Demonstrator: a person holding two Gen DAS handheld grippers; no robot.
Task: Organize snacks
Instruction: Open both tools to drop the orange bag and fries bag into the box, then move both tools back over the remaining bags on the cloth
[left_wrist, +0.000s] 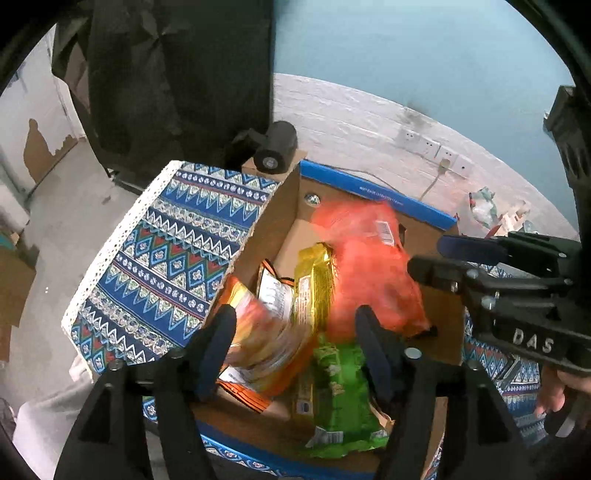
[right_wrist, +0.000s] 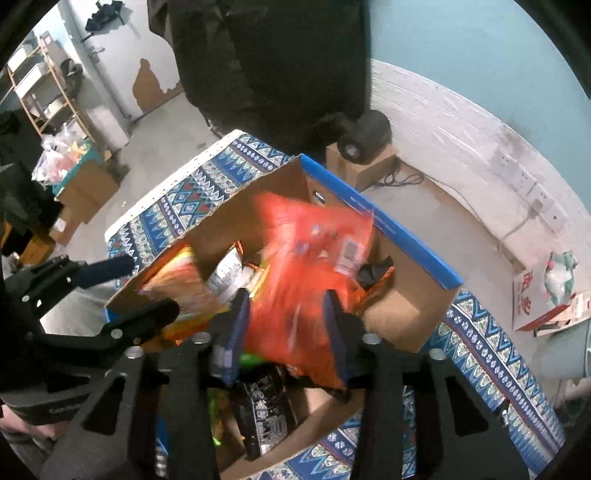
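Hovering over an open cardboard box (left_wrist: 291, 206) with a blue rim, both grippers are pointing steeply down into it. The right gripper (right_wrist: 284, 325) has its jaws parted, and a red-orange snack bag (right_wrist: 306, 266) is sitting between them; the bag is blurred, so it appears to be dropping free rather than being pinched, though whether a pad is still brushing it cannot be told. The left gripper (left_wrist: 295, 350) also has its jaws spread, with an orange-and-yellow packet (left_wrist: 258, 332) smeared just beside its left finger; this looks like a release too.

Both bags are likely being let go here because the box is serving as the collecting place for the snacks. Already lying inside are a gold wrapper (left_wrist: 314, 280), a green packet (left_wrist: 340, 391) and, in the right wrist view, a dark packet (right_wrist: 262, 413) low down.

The box is resting on a desk covered by a blue patterned cloth (left_wrist: 159, 266) with a white lace edge. A black cylindrical device (left_wrist: 277, 147) is sitting on a small carton beyond the box, near a white brick wall with sockets.

Motion blur is making the print on both falling bags unreadable. The gripper frames are covering the near edge of the box and part of its contents, so the number of snacks inside cannot be counted. A dark hanging cloth is blocking the background.
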